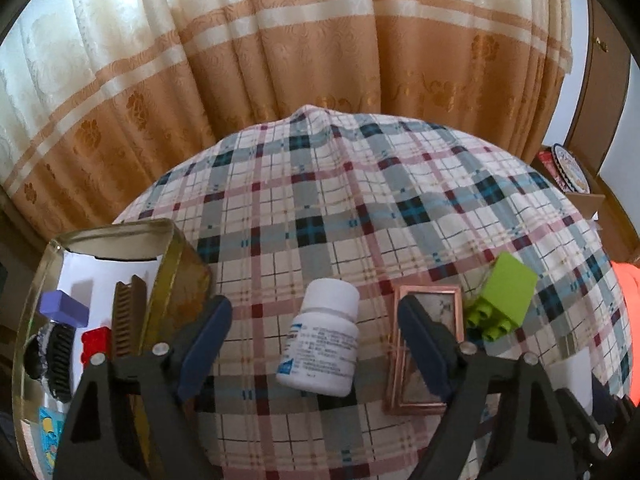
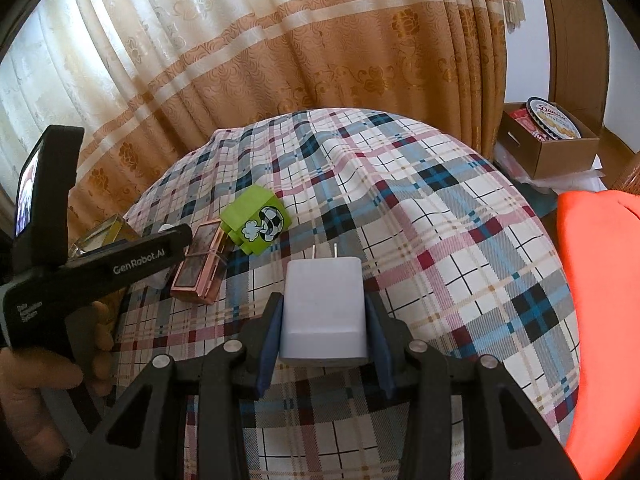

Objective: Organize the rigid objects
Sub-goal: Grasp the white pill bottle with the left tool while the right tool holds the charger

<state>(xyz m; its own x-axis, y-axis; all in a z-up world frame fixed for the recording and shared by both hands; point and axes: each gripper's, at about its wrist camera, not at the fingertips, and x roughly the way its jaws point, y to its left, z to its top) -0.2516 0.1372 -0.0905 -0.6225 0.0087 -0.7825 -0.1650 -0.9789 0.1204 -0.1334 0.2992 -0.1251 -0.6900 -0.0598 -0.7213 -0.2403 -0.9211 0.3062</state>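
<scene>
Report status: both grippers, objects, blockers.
Left gripper open astride white bottle. Right gripper shut on white charger. Rose-gold case crowds left gripper's right finger.

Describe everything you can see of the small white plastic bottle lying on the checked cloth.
The small white plastic bottle is round and squat, with a plain white screw cap still on and a printed label bearing a blue mark and fine text too small to read. It lies tilted on its side, cap pointing away from the camera, on the plaid tablecloth, in the gap of the open left gripper. The fingers do not touch it. A copper-framed case lies beside it.
</scene>
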